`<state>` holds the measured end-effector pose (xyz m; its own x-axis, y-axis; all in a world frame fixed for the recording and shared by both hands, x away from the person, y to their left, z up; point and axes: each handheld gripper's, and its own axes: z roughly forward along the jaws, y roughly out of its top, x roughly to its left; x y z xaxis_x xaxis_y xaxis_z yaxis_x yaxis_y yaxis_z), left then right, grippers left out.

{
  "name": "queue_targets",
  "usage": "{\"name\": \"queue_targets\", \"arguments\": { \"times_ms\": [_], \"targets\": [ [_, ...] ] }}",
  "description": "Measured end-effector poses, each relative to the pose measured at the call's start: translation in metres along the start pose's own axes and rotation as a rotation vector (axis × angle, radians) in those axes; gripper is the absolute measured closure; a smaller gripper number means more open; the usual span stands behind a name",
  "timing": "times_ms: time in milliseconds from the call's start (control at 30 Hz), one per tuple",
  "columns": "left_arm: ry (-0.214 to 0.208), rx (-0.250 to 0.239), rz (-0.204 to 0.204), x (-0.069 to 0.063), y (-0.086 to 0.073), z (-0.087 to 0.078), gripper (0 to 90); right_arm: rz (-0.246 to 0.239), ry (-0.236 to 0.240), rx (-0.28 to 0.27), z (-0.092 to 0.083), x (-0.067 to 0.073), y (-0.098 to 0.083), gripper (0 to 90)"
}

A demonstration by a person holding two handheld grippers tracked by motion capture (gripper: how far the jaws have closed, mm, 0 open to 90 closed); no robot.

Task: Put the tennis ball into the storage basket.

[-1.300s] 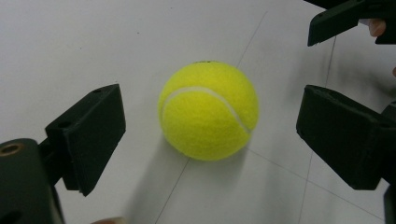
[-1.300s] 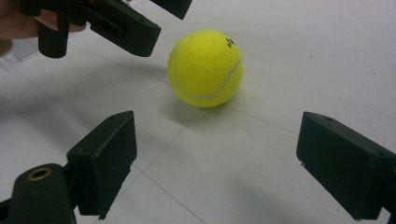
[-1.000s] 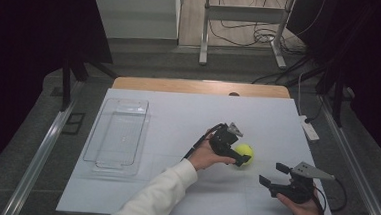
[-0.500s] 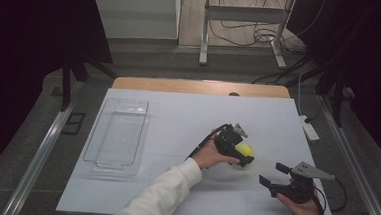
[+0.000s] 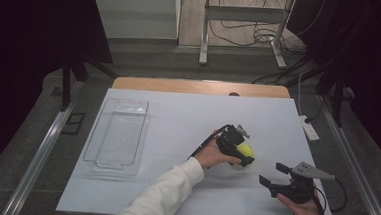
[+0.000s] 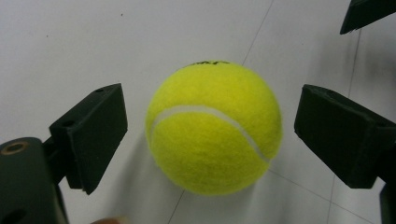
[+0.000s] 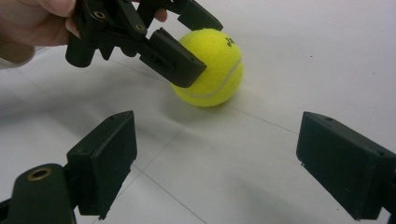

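1. My left gripper (image 6: 212,135) stands over the tennis ball (image 6: 214,127). Its two black, blocky jaws flank the ball, one on each side, with a gap visible between each pad and the felt. The jaws have just been closing, with the ball between them, but they are not pressing on it.
2. The ball is round, bright yellow, fuzzy, with a white curved seam and small dark print. It rests on the table (image 5: 188,112), right of centre and nearer the front edge than the back.
3. My right gripper (image 5: 277,179) sits near the front right corner, jaws spread wide with nothing between them, a grey three-cornered plate on top.
4. The table surface is white, matt and smooth, crossed by thin grey lines.
5. A clear plastic tray (image 5: 117,135), rectangular with rounded corners, lies toward the left edge, well apart from the ball.
6. Against the earlier frames: my left hand (image 5: 210,156) and the ball sit in much the same spot; my right gripper is unchanged.
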<state>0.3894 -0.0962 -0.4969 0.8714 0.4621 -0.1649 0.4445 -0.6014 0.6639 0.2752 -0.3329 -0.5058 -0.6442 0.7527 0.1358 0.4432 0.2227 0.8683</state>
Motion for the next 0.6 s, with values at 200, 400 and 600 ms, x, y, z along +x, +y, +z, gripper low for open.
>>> {"name": "queue_targets", "arguments": {
  "times_ms": [200,400,600],
  "targets": [
    [0.001,0.017,-0.012,-0.0001,-0.0008,0.0026,18.7,0.001,0.0,0.001,0.0001,-0.0001,-0.0001,12.2],
    [-0.003,0.021,0.027,-0.0033,-0.0008,0.0018,25.3,0.001,0.0,0.001,-0.0001,-0.0002,-0.0001,12.2],
    [0.005,0.023,0.035,-0.0046,-0.0005,0.0011,26.3,0.001,-0.002,0.002,-0.0004,0.0001,-0.0001,12.2]
  ]
}}
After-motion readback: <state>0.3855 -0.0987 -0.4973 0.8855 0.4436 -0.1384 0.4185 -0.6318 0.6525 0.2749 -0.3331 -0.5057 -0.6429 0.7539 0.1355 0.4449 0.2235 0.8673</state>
